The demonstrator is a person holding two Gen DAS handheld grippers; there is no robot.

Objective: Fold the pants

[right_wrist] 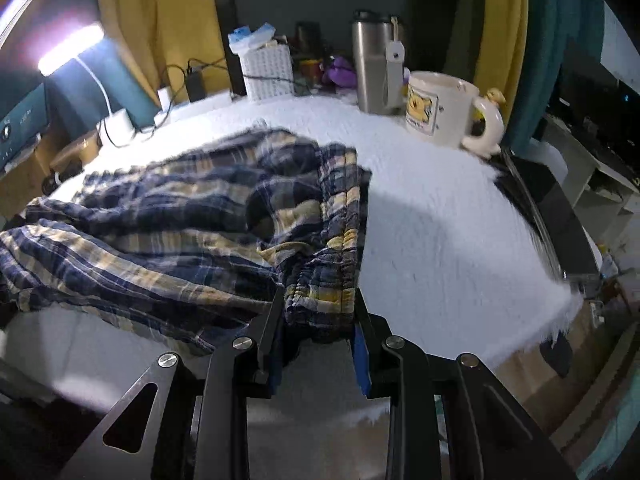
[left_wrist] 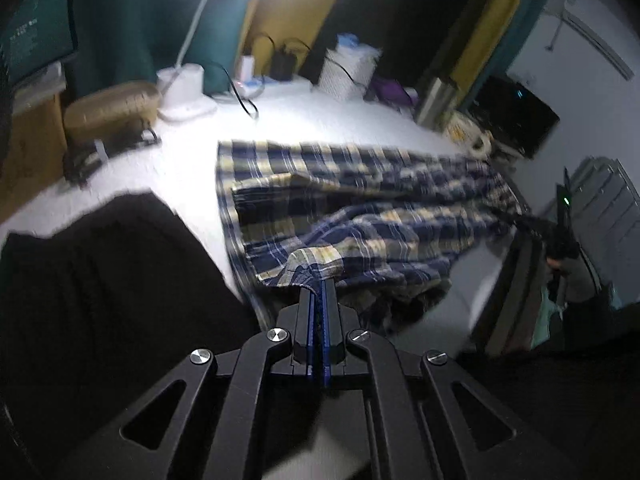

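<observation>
A pair of blue, yellow and white plaid pants (left_wrist: 360, 204) lies rumpled across a table (right_wrist: 432, 216) covered in white fleecy cloth, both ends caught by hand-held grippers. The left gripper (left_wrist: 319, 284) has its fingers pressed together on a corner of a pant leg hem, the fabric folding over the fingertips at the near edge of the table. At the other end, the right gripper (right_wrist: 318, 300) pinches the bunched elastic waistband between its fingers, which stand partly apart around the thick gather of cloth. Seen from the left wrist view, the right gripper appears dark and small at the far right, beyond the waistband, with part of a hand on it.

A black garment (left_wrist: 100, 280) lies on the table just beside the pants on the left. Along the back edge stand a steel tumbler (right_wrist: 374, 64), a cream mug (right_wrist: 444, 108) with a yellow cartoon print, a white woven basket (right_wrist: 268, 66) and a tangle of black cables (right_wrist: 188, 72). A lit desk lamp (right_wrist: 72, 48) glares from the left corner, in front of yellow and teal curtains (right_wrist: 160, 20). Much of both views is blurred.
</observation>
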